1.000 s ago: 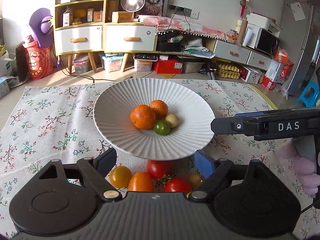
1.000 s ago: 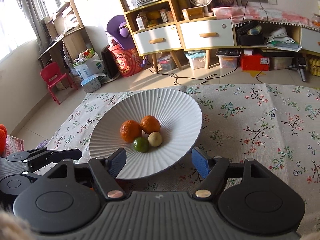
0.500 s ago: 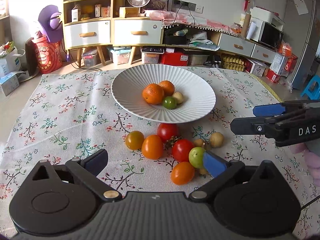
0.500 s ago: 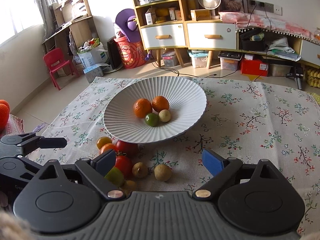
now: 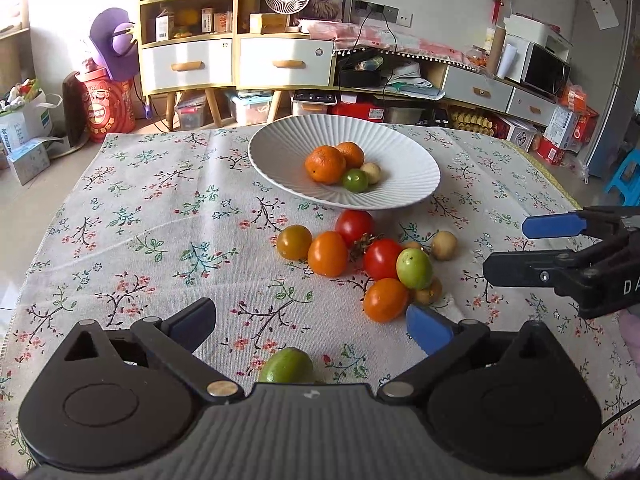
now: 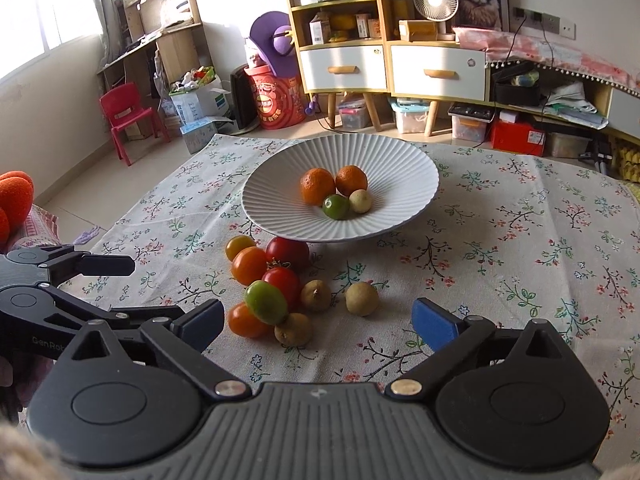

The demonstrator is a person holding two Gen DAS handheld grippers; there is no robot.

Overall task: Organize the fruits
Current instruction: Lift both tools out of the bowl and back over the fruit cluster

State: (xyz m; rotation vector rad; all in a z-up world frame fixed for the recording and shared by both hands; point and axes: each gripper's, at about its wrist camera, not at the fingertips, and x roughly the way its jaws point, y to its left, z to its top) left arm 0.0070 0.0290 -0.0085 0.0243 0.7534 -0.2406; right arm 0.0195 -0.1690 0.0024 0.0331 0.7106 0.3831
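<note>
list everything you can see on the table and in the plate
white ribbed ceramic plate: one, white, far middle of the table
round orange mandarins: two, orange, in the plate
small green lime: one, green, in the plate
small pale round fruit: one, beige, in the plate
red tomatoes: two, red, on the cloth before the plate
orange tomatoes: three, orange, same cluster
green tomato: one, green, same cluster
small brown round fruits: three, brown, cluster's right side
green oval fruit: one, green, alone, nearest
floral tablecloth: one, white, covering the table
left gripper: one, black, open, empty
right gripper: one, black, jaws opening, empty
</note>
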